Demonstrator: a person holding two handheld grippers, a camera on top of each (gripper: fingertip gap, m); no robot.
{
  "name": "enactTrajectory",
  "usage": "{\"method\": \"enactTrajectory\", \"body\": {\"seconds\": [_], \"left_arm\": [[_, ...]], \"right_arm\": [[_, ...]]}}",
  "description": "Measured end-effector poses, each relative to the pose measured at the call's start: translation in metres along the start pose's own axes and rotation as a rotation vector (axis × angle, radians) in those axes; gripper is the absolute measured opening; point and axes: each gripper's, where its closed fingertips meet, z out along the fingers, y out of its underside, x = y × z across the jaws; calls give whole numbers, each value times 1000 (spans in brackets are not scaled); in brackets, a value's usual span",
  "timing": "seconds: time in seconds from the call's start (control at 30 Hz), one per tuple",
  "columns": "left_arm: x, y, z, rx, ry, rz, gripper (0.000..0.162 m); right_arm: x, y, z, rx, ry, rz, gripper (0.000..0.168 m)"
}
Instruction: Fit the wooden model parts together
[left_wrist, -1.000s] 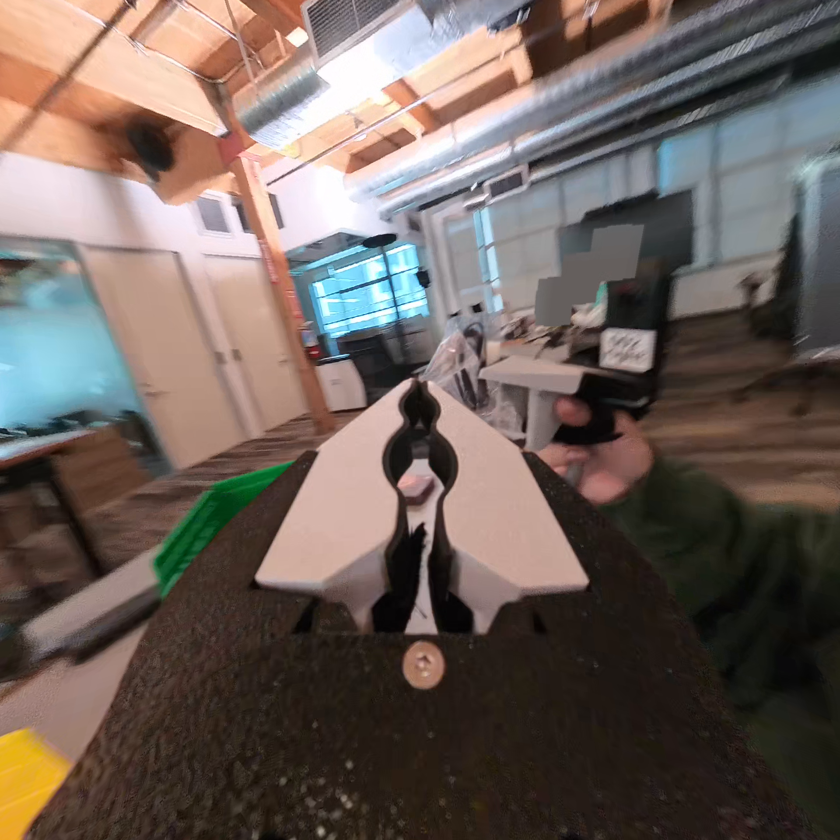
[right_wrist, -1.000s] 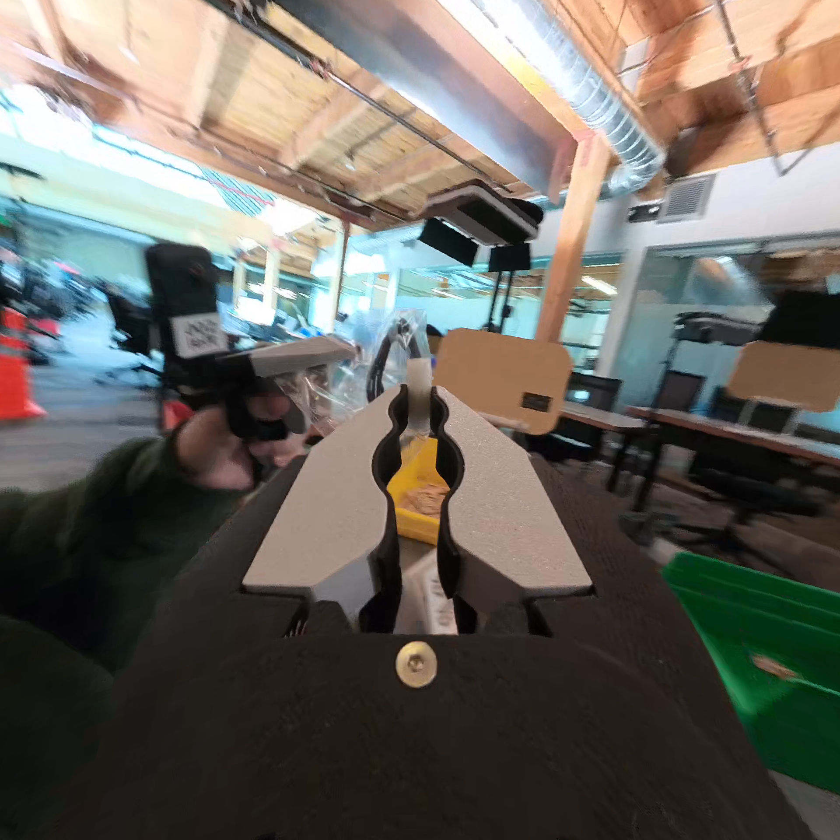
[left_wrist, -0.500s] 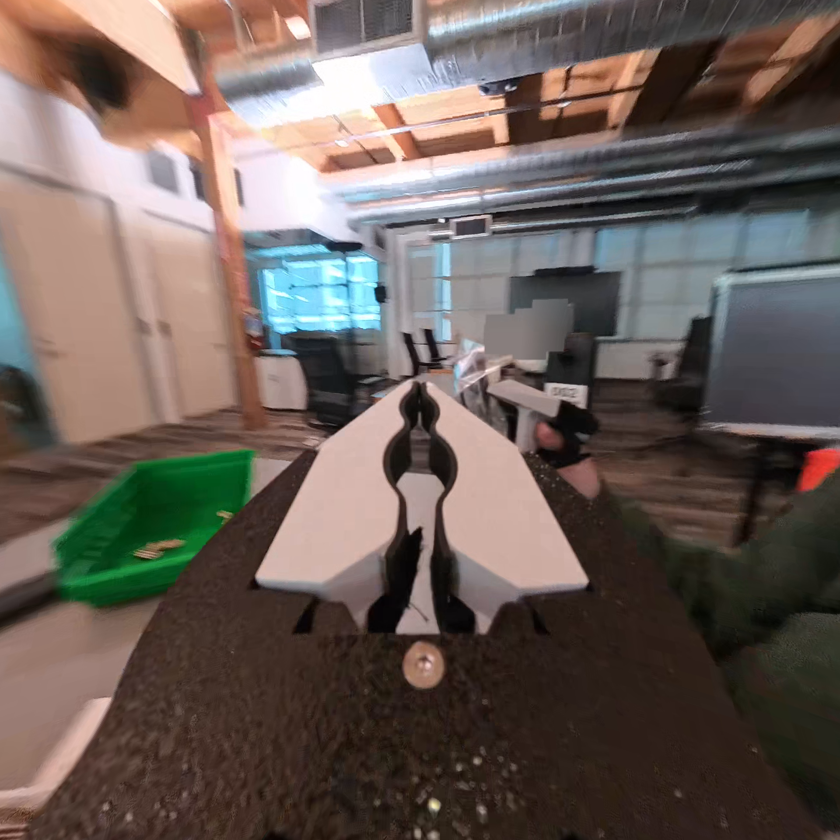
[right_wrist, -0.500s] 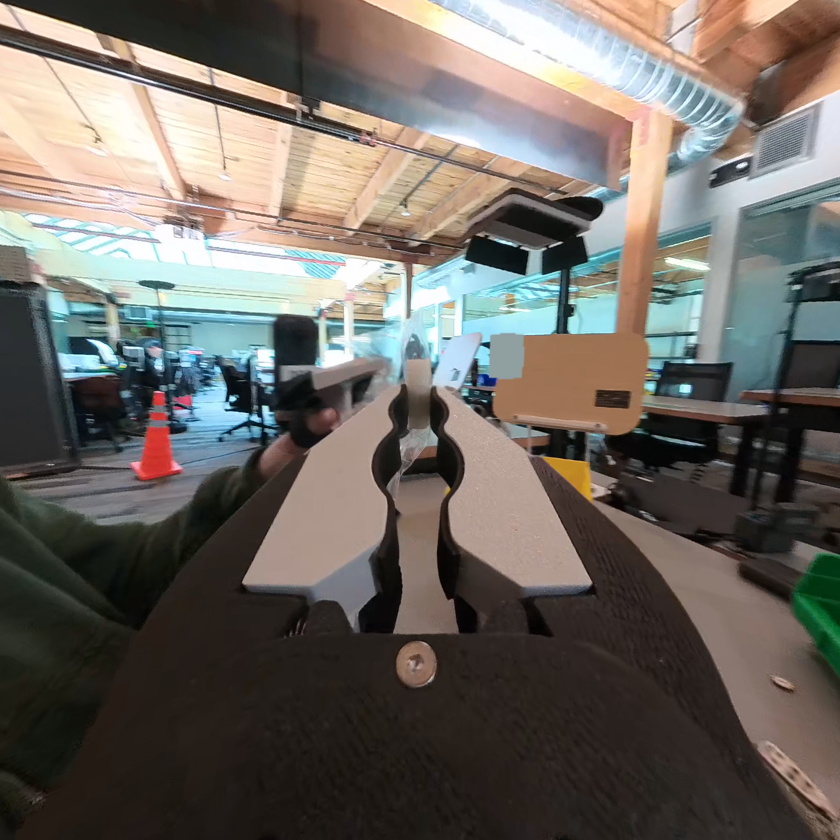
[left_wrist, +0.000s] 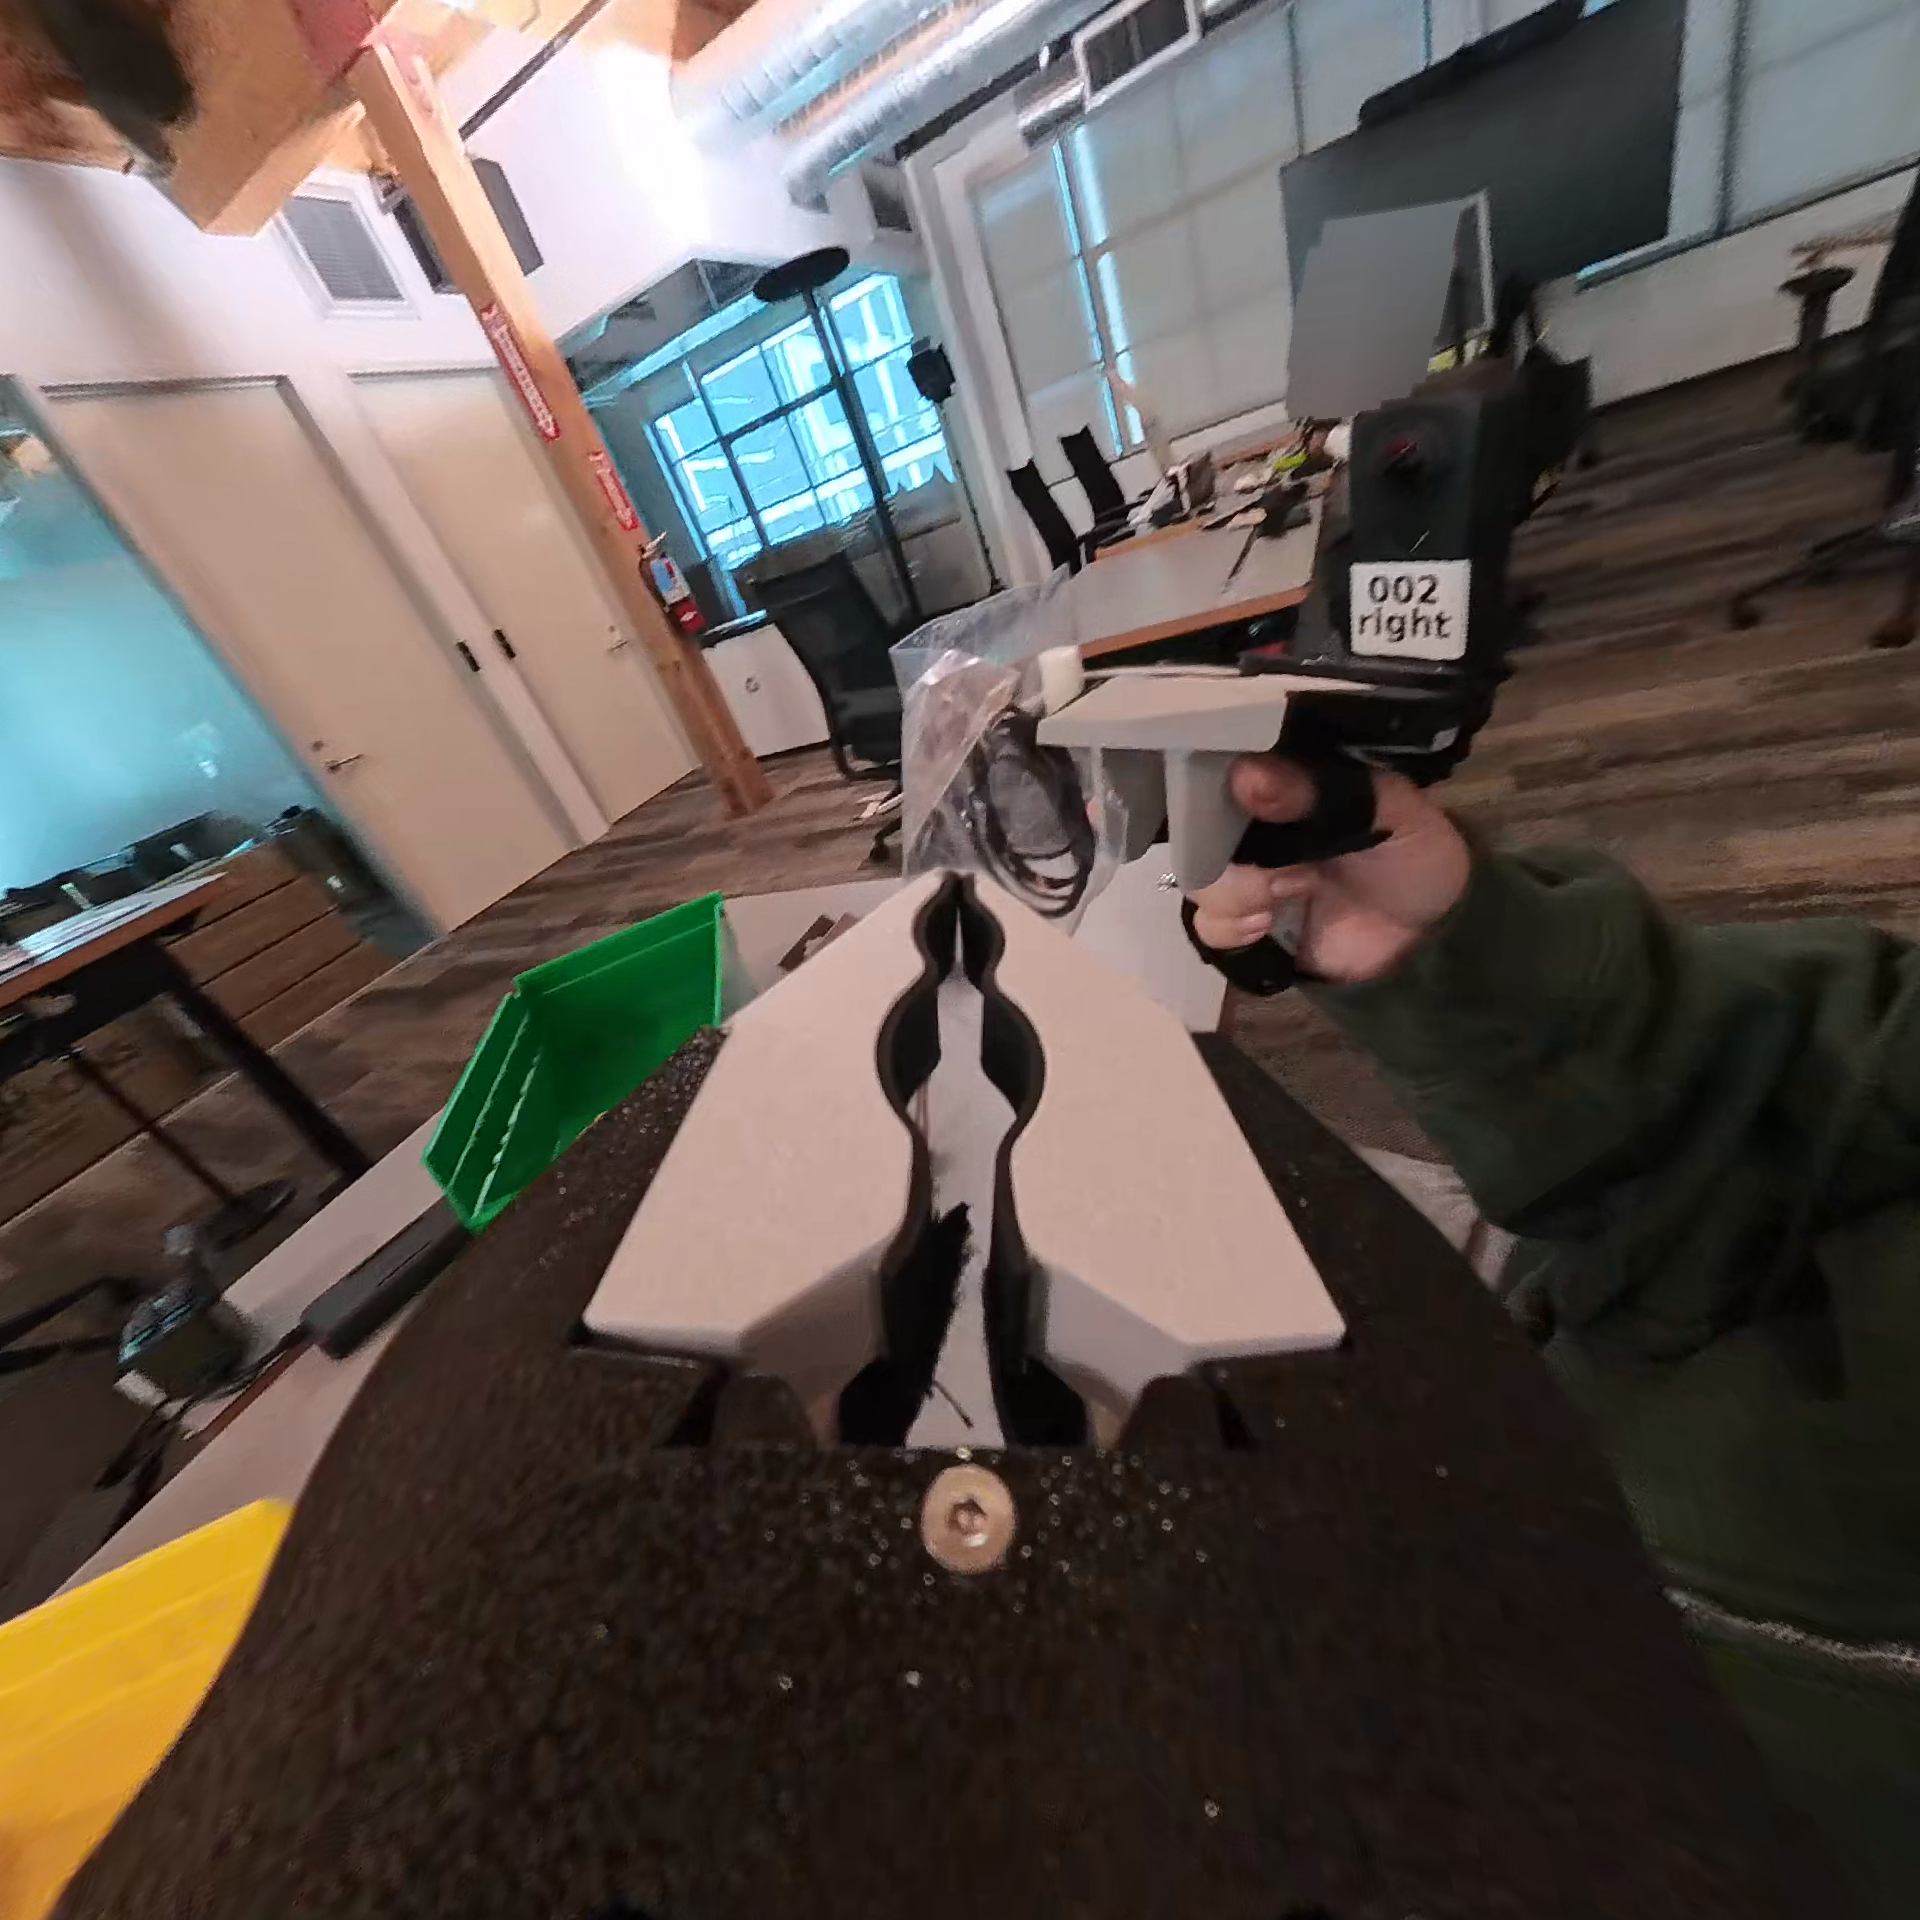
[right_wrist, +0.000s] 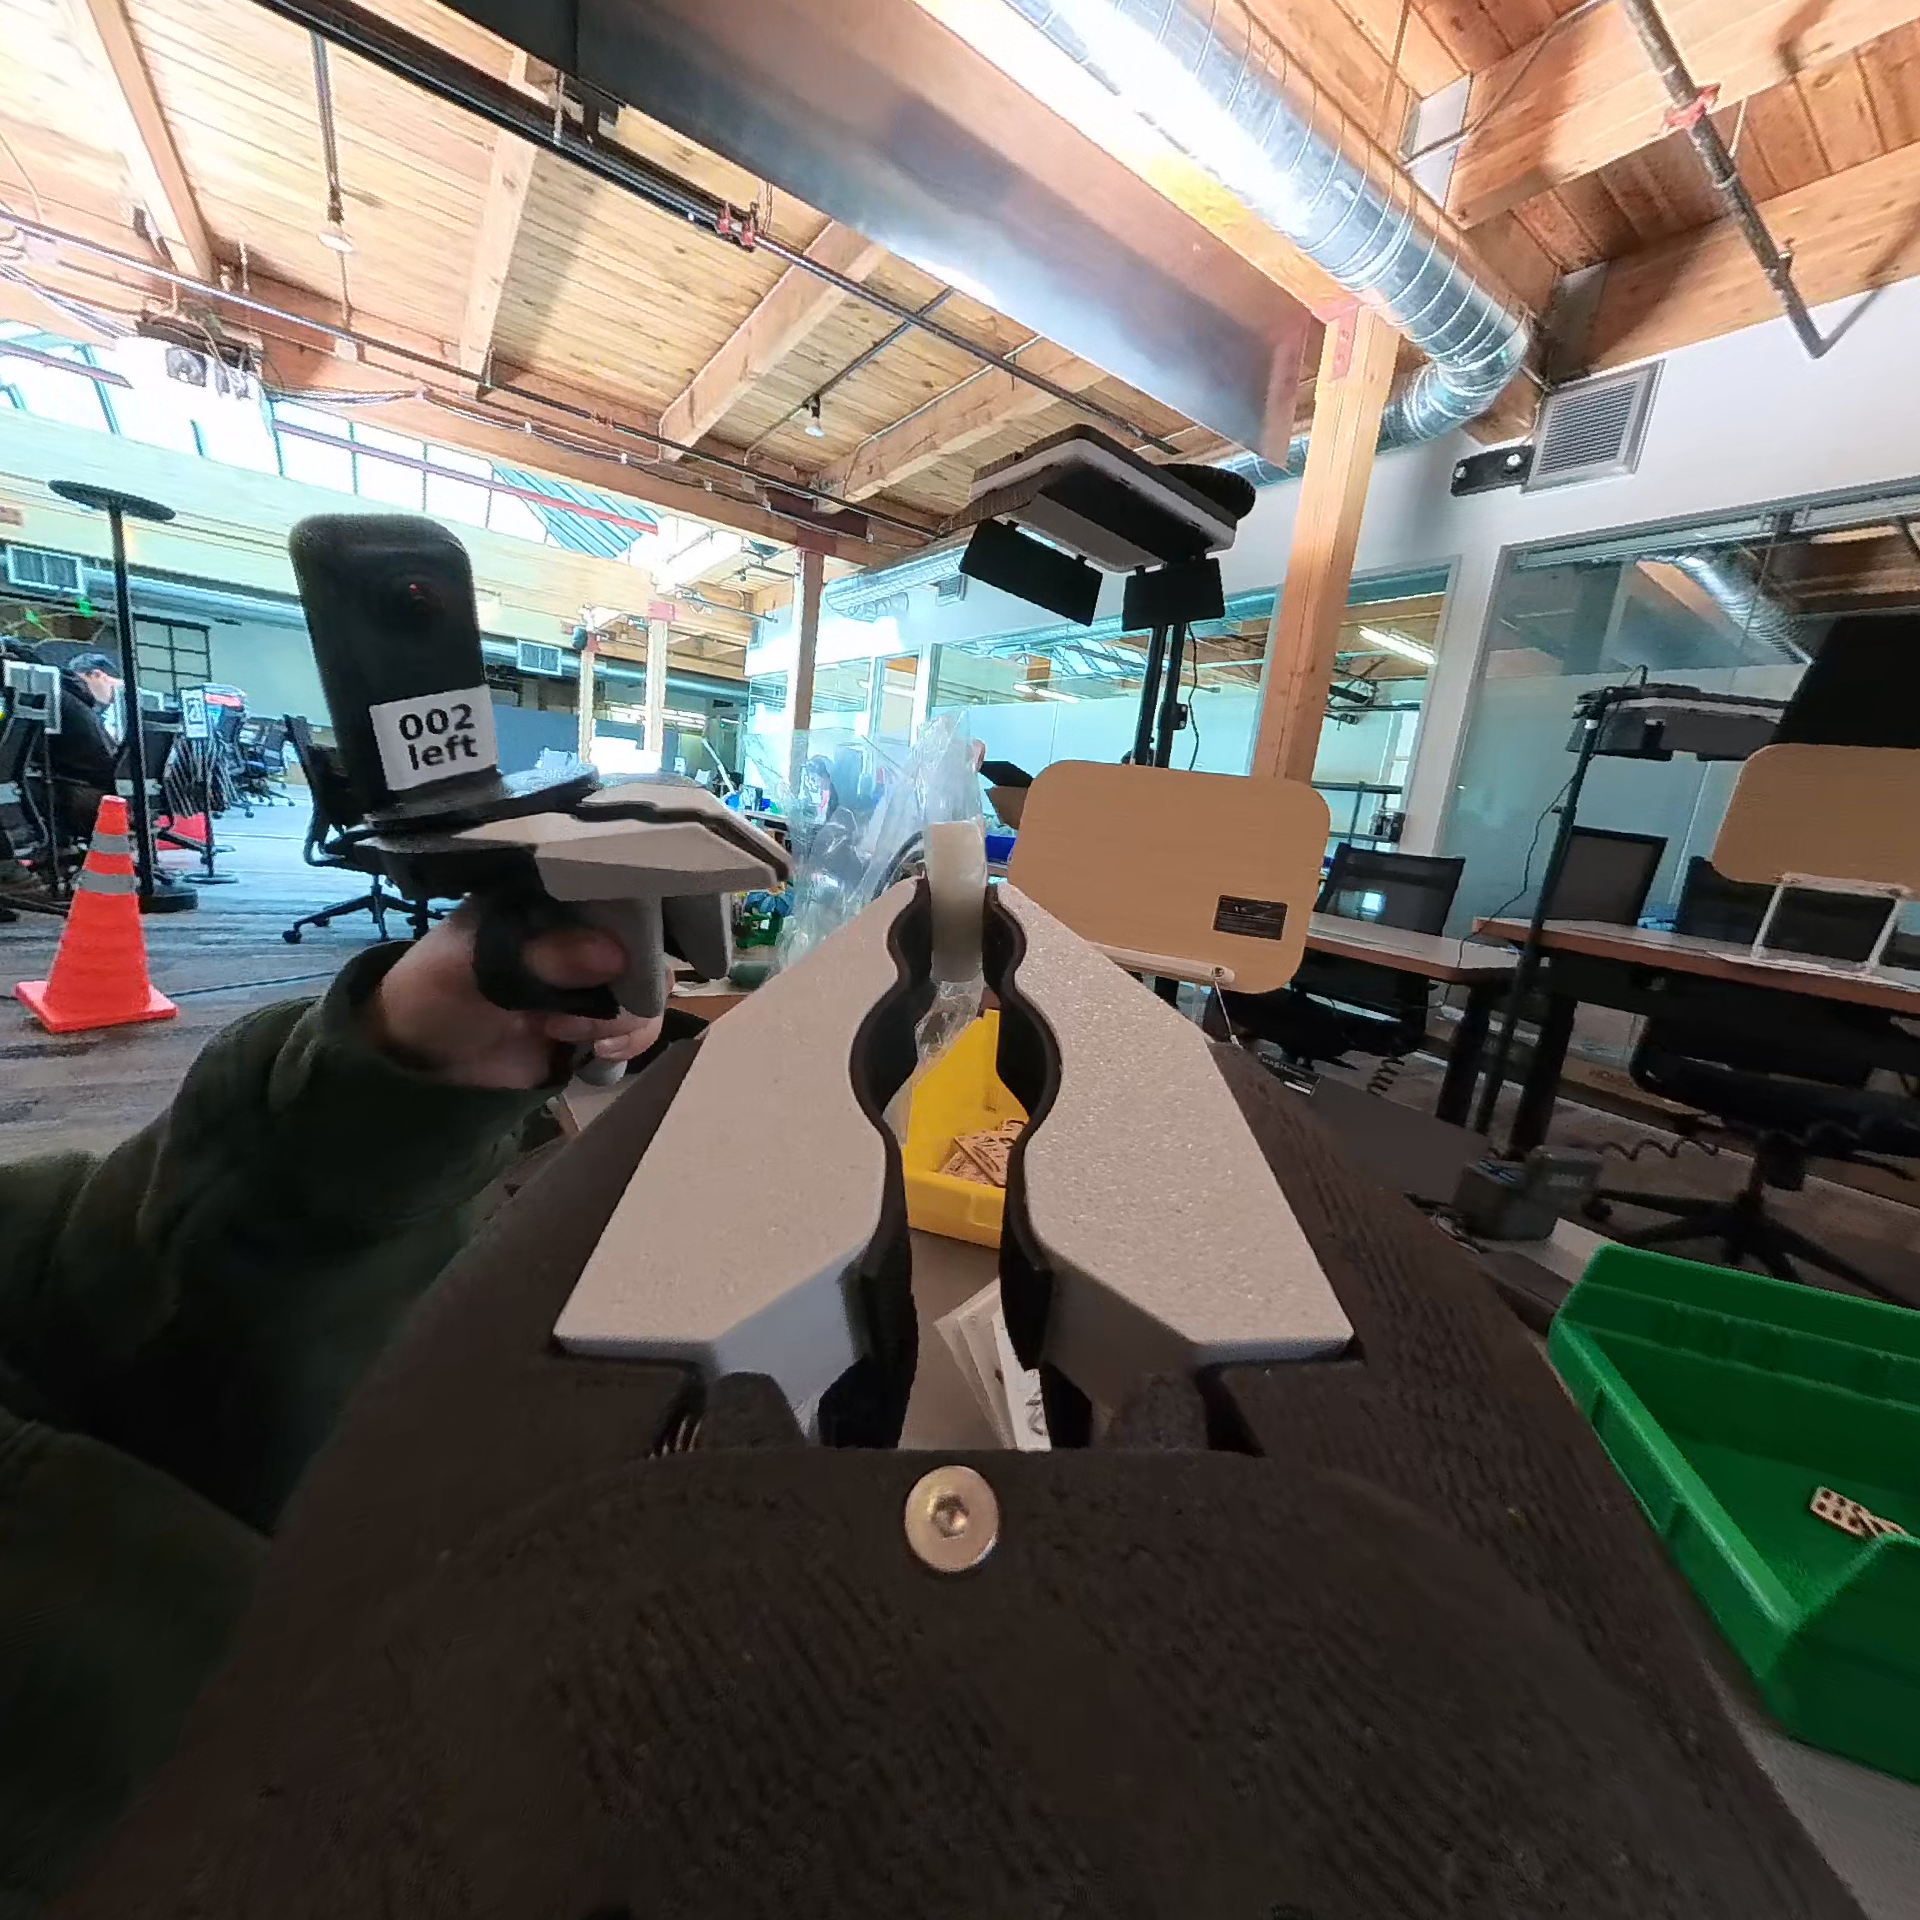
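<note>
My right gripper (right_wrist: 954, 902) is shut on the white closure (right_wrist: 954, 883) at the top of a clear plastic bag (right_wrist: 883, 800), held in the air. In the left wrist view the bag (left_wrist: 987, 790) hangs from the right gripper (left_wrist: 1049, 717) and holds dark coiled pieces. My left gripper (left_wrist: 958, 896) is shut, its tips right at the bag's lower edge; I cannot tell if they touch it. It also shows in the right wrist view (right_wrist: 764, 847), left of the bag. Loose wooden parts (right_wrist: 987, 1151) lie in a yellow bin (right_wrist: 940, 1101) below.
A green bin (right_wrist: 1714, 1392) with a few wooden pieces (right_wrist: 1860, 1522) stands at the right; it also shows in the left wrist view (left_wrist: 592, 1049). A yellow bin corner (left_wrist: 104, 1714) is at the lower left. A paper sheet (right_wrist: 987, 1361) lies on the grey table (right_wrist: 1808, 1766). My right fingertips sit around 6 centimeters from my left ones.
Both grippers have swung and tilted. The right gripper with the bag now sits closer to the left gripper's tips. Both stay shut.
</note>
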Motion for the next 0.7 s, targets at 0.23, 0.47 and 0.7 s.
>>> {"method": "enactTrajectory", "body": {"seconds": [0.23, 0.47, 0.7], "left_arm": [[-8, 12, 3, -51, -41, 24, 0], [-4, 13, 3, -21, 36, -51, 0], [6, 10, 1, 76, 249, -259, 4]], "right_arm": [[-7, -1, 1, 7, -53, 22, 7], [-11, 1, 2, 6, -85, 41, 7], [-14, 5, 4, -6, -122, 58, 7]]}}
